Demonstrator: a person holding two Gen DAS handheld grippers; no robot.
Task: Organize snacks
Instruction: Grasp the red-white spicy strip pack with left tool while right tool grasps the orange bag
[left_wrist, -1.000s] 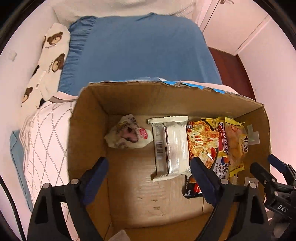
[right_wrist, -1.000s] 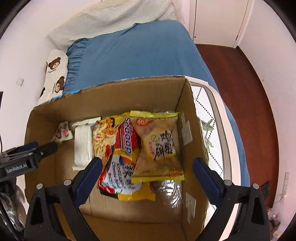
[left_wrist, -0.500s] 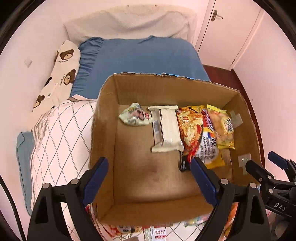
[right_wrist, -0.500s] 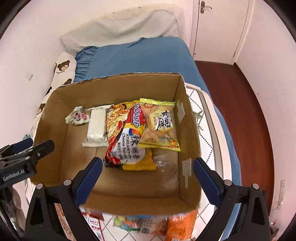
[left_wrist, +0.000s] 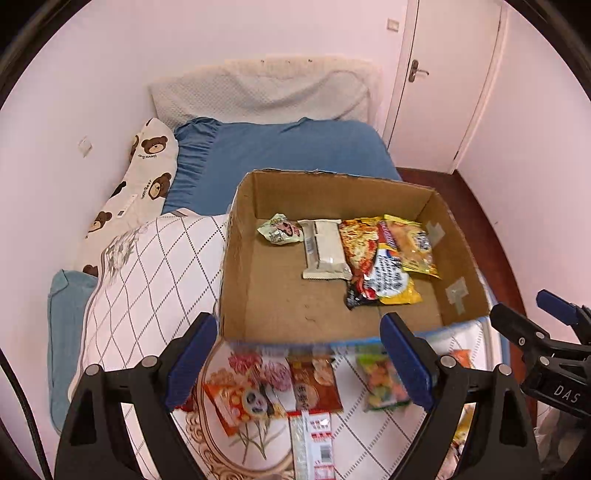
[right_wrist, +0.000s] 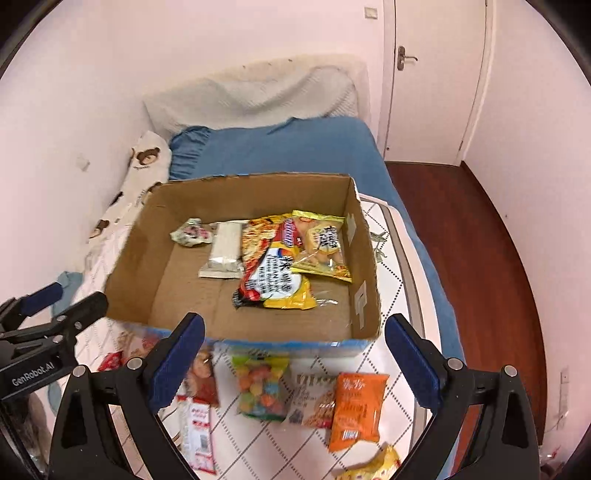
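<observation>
A cardboard box (left_wrist: 236, 258) (right_wrist: 133, 258) stands on the bed with several snack packs lying flat inside: a crumpled small pack (left_wrist: 279, 230), a white bar pack (left_wrist: 325, 249), a noodle pack (left_wrist: 373, 269) (right_wrist: 273, 266) and a yellow pack (left_wrist: 412, 245) (right_wrist: 321, 245). In front of the box, loose snacks lie on the quilt: a candy bag (right_wrist: 262, 387) (left_wrist: 382, 382), an orange pack (right_wrist: 356, 410), a brown pack (left_wrist: 314, 384), a red-and-white strip pack (left_wrist: 314, 443). My left gripper (left_wrist: 301, 365) and right gripper (right_wrist: 293, 363) both hover open and empty above these loose snacks, near the box's front wall.
The patterned quilt (left_wrist: 147, 280) covers the near bed, with a blue sheet (left_wrist: 280, 147), bear-print pillow (left_wrist: 147, 166) and white pillow behind the box. A dark wood floor (right_wrist: 491, 240) and a white door (right_wrist: 436, 74) lie to the right.
Both grippers have pulled back and up out of the box, still open. The view has widened from the box's inside to its front wall and the loose snacks on the quilt.
</observation>
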